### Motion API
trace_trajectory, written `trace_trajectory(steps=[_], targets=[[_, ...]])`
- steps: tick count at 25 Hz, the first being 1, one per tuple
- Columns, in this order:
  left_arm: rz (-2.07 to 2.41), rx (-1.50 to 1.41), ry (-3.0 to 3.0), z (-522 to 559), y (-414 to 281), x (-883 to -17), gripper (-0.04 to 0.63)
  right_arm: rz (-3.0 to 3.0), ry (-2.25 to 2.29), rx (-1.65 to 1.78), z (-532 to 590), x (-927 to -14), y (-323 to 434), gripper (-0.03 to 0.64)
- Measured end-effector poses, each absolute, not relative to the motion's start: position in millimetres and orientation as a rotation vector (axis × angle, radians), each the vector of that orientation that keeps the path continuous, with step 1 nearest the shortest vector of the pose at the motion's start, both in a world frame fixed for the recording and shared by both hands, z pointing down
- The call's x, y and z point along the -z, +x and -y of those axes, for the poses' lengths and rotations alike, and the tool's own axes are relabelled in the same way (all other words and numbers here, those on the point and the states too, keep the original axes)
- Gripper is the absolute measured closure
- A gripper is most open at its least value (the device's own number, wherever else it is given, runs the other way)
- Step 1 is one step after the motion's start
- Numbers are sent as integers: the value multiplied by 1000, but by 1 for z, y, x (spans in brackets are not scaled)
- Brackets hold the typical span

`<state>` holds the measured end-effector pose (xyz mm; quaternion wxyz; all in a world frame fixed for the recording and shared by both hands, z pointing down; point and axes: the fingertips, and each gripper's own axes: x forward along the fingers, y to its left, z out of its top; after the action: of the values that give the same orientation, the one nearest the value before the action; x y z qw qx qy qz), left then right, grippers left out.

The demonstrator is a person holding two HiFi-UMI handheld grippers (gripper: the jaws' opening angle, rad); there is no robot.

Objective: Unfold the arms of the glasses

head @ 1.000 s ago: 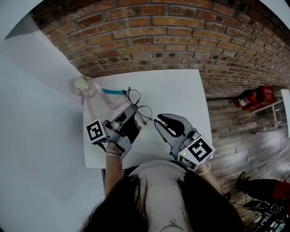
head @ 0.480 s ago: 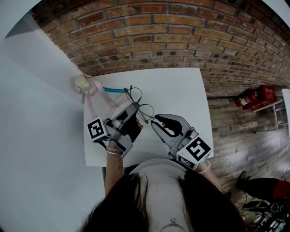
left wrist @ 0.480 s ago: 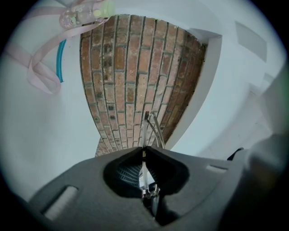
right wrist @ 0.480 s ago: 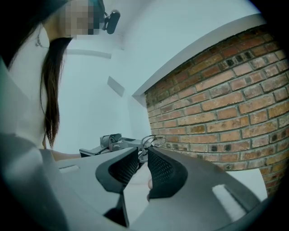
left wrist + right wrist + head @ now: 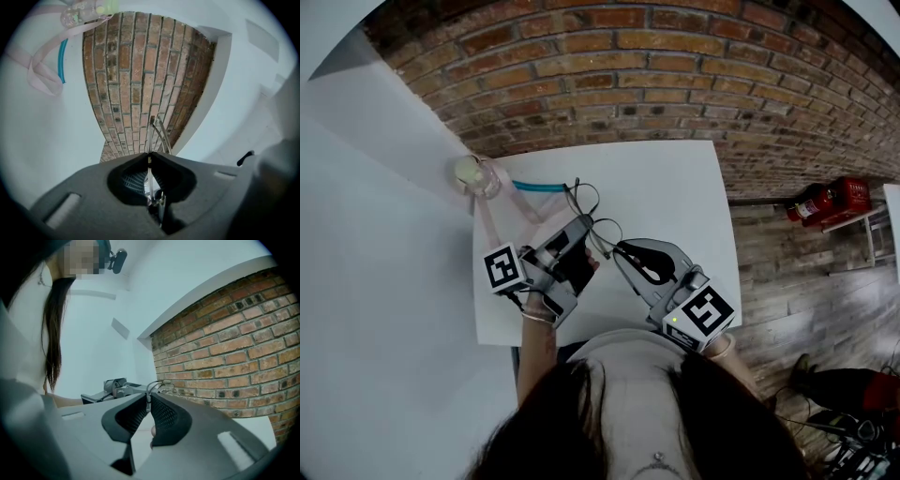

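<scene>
My left gripper (image 5: 149, 157) is clamped shut on the glasses (image 5: 161, 133). The thin wire frame runs up between my two pads where they meet, and the rest of it sticks out past the tips toward the brick wall (image 5: 628, 75). I hold the glasses up in the air over the near part of the white table (image 5: 675, 187), not resting on it, a little left of the middle from where I look down.

My right gripper (image 5: 148, 401) comes in from the right, so the two grippers face each other tip to tip. Its jaws have just been closing, and they now meet at their tips on a thin wire part of the glasses, which looks like one arm. Behind the tips the jaws curve apart and nothing sits in that gap. In the right gripper view, the left gripper shows just beyond the pinched wire, with the curved frame rising above it.

At the far left corner of the table stands a small clear bottle (image 5: 473, 175) with a pale cap. A pink strap (image 5: 492, 220) trails from it across the table toward me, and a short teal tube (image 5: 534, 187) lies just beside it. On the wooden floor to the right, well apart from the table, lies a red fire extinguisher (image 5: 825, 202).
</scene>
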<state>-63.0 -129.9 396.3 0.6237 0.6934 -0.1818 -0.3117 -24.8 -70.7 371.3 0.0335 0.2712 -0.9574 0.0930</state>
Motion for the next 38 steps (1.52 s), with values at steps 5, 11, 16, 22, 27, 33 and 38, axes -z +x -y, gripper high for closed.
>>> trace_trajectory(steps=[5,11,16,22,27,33,38], targets=[[431,695,1603,129,-63,-401,571,2969,846,-278,72,-366,-25,586],[441,674,1614,127,-62,-404,571,2985,837,-289,71,-360,-23,586],[438,658,1624,126,-61,-407,571,3010,839,-263,72,-352,-23,586],[434,634,1631,123,-57,-408,571,3057,856,-256,76,-335,-18,584],[425,612,1638,121,-52,-410,572,3076,868,-232,81,-324,-14,584],[424,583,1638,118,-45,-414,572,3085,884,-203,86,-314,-10,584],[415,559,1646,116,-40,-416,572,3098,890,-199,90,-308,-9,584]])
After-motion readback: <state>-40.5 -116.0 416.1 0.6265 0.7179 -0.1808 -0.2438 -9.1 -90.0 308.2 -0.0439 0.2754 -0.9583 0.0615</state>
